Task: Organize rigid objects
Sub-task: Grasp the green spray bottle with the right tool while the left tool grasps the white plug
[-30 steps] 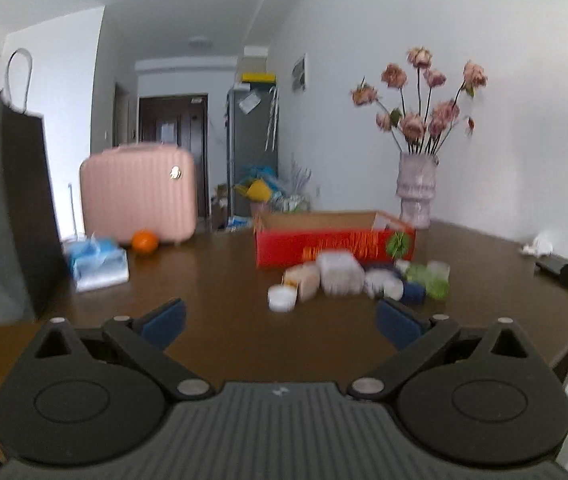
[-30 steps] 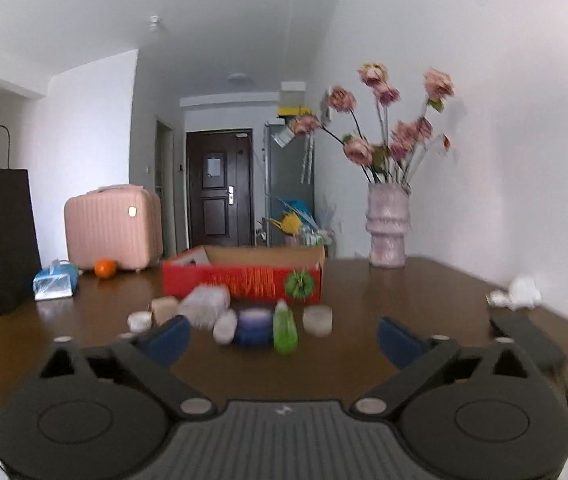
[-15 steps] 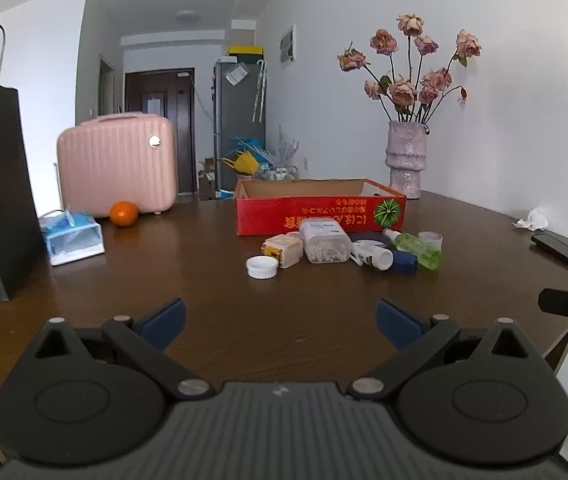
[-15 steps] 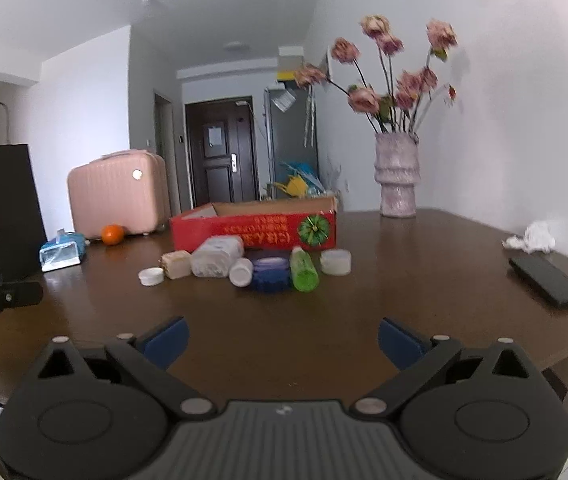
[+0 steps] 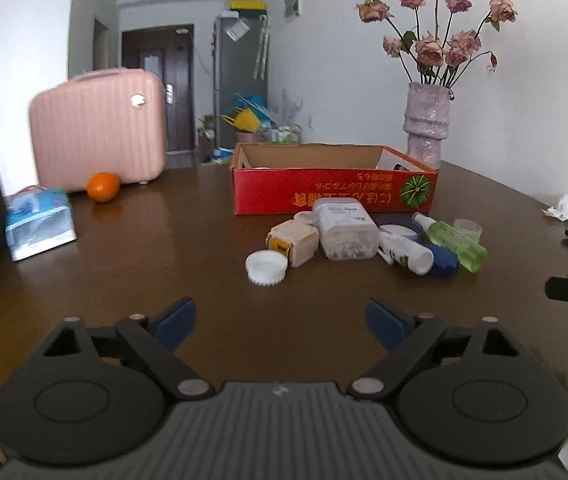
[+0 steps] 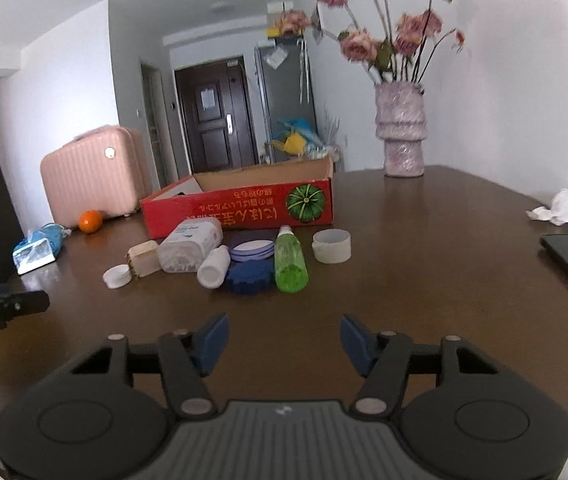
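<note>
Waiting above the bench [image 5: 144, 248], the left gripper [image 5: 280, 318] and right gripper [image 6: 284, 340] both have their fingers spread wide and hold nothing. The little bottles and lids, like the green bottle [image 6: 289, 260] and white lid [image 5: 266, 267], lie in a bunch just before the red box [image 5: 333, 192]. Nothing looks packed yet, so next one gripper should reach in and pinch one

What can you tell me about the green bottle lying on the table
The green bottle is a small clear-plastic spray bottle of green liquid with a white nozzle under a clear cap. It lies on its side on the brown table, nozzle toward the red box, base toward the cameras. It rests against the dark blue lid; the white ring-shaped cup sits apart from it. Neither gripper touches it.
</note>
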`<state>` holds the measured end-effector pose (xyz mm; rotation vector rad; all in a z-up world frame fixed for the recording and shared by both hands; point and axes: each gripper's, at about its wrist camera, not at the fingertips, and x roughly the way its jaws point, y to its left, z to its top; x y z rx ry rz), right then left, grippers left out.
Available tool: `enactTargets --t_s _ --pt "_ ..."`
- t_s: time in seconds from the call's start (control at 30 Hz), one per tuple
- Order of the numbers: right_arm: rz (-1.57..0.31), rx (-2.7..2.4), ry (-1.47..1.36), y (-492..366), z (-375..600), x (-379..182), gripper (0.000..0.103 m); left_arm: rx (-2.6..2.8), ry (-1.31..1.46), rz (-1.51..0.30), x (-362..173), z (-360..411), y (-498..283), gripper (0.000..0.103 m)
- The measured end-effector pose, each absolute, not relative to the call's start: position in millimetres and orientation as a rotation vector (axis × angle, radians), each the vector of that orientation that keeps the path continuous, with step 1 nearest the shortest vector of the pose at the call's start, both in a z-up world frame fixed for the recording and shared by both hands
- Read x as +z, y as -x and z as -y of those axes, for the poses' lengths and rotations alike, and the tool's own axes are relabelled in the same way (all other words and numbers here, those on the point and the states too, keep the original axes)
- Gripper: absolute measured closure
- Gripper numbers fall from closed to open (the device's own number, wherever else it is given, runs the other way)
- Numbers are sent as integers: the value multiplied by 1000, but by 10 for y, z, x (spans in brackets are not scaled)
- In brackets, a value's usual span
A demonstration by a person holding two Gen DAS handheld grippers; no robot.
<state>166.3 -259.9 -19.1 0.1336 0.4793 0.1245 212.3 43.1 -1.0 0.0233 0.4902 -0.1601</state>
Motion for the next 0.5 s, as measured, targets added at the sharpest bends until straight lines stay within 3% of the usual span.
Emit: enactTargets --t_s 0.2,0.37,0.5 --pt "-513 147 -117 -2411 2574 -123 54 -197 -78 -589 -54 -413 -3012 25" --pt "-558 153 -126 -3030 2538 -198 64 -275 -85 -640 -151 -365 -3595 26" --pt "-629 152 -131 -3372 2512 -328 71 -307 -77 -679 -241 -351 -3887 40"
